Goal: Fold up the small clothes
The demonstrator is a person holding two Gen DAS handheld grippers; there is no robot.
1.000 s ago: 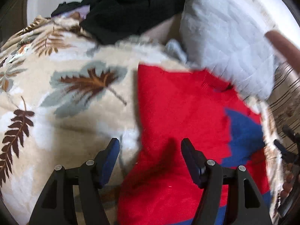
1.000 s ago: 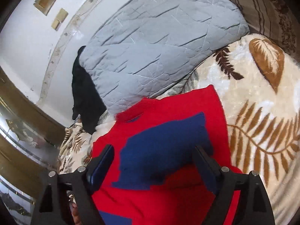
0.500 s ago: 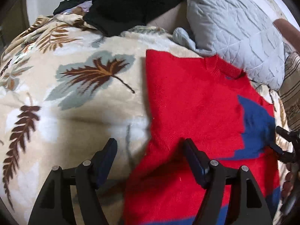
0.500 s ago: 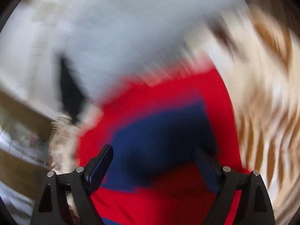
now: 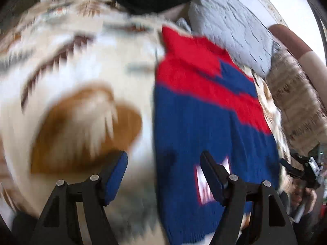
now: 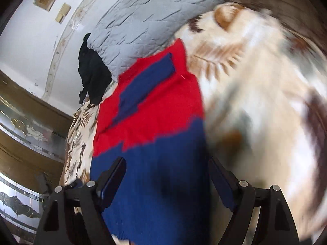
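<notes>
**Sweater on bed, both grippers released**

Item: one small knitted sweater, red at the top, blue below, with a white patch on the blue part. I see it lying flat on the bed's leaf-print blanket, its red end towards the grey quilted pillow at the head of the bed. A black garment lies beside that pillow.

Left gripper: jaws apart, nothing clamped; I read it poised over the sweater's left edge, one finger above blanket, the other above blue knit.

Right gripper: jaws wide, nothing clamped, over the blue part near the sweater's right edge.
</notes>
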